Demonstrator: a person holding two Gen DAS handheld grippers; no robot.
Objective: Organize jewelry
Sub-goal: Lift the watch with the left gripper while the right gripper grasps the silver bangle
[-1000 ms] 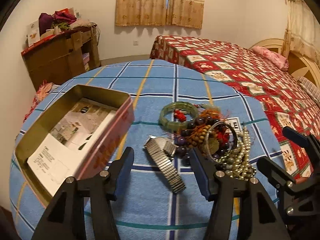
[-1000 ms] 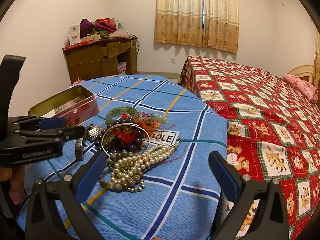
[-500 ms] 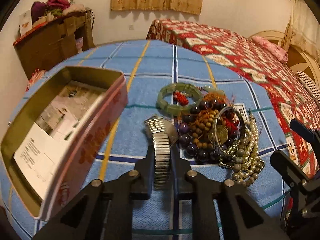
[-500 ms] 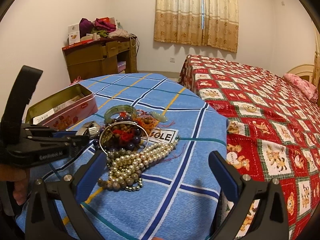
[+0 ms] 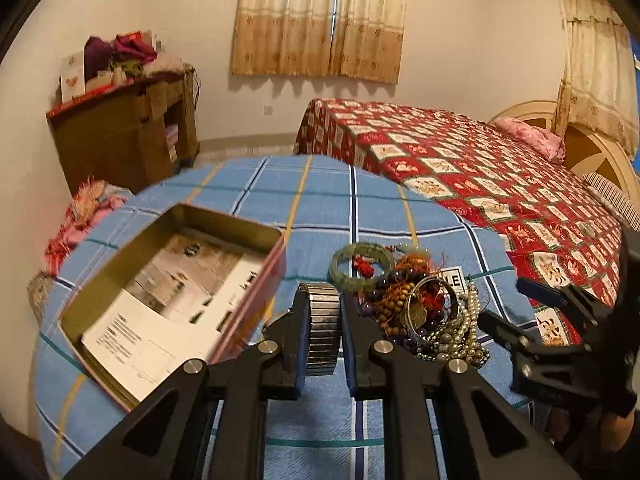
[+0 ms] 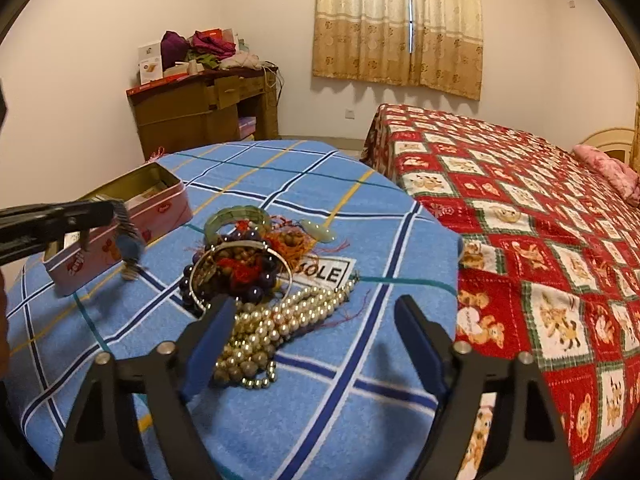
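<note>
The left tongs (image 5: 323, 320) are closed on a metal stretch watch band (image 5: 322, 326), which stands pinched between the two blue-lined fingers (image 5: 301, 320) and arches over their tips. In the right wrist view the same tongs (image 6: 116, 216) come in from the left edge, with the watch (image 6: 127, 240) hanging down from them clear of the cloth, just in front of the pink tin (image 6: 120, 224). Its face is blurred.

The right tongs (image 6: 314, 320) are spread wide with nothing between them. They hover low over the near edge of the jewelry pile, the left finger (image 6: 210, 336) just beside the pearl necklace (image 6: 272, 328).

The pile lies on the blue plaid cloth of the table (image 6: 328, 408). It holds a green jade bangle (image 5: 360, 266), a silver bangle (image 6: 236, 268) resting tilted on dark purple beads (image 6: 256, 292), brown wooden beads (image 5: 394, 300), red and orange tassels and a pale jade pendant (image 6: 320, 232). A white label printed "SOLE" (image 6: 326, 274) lies at the far side of the pearls.

The open tin (image 5: 180, 280) sits to the left of the pile, apart from it, with printed paper (image 5: 160, 320) lying flat inside.

Beyond the table are a bed with a red patterned quilt (image 6: 520, 200), a wooden dresser (image 6: 200, 116) piled with clothes, and tan curtains (image 6: 400, 24).
</note>
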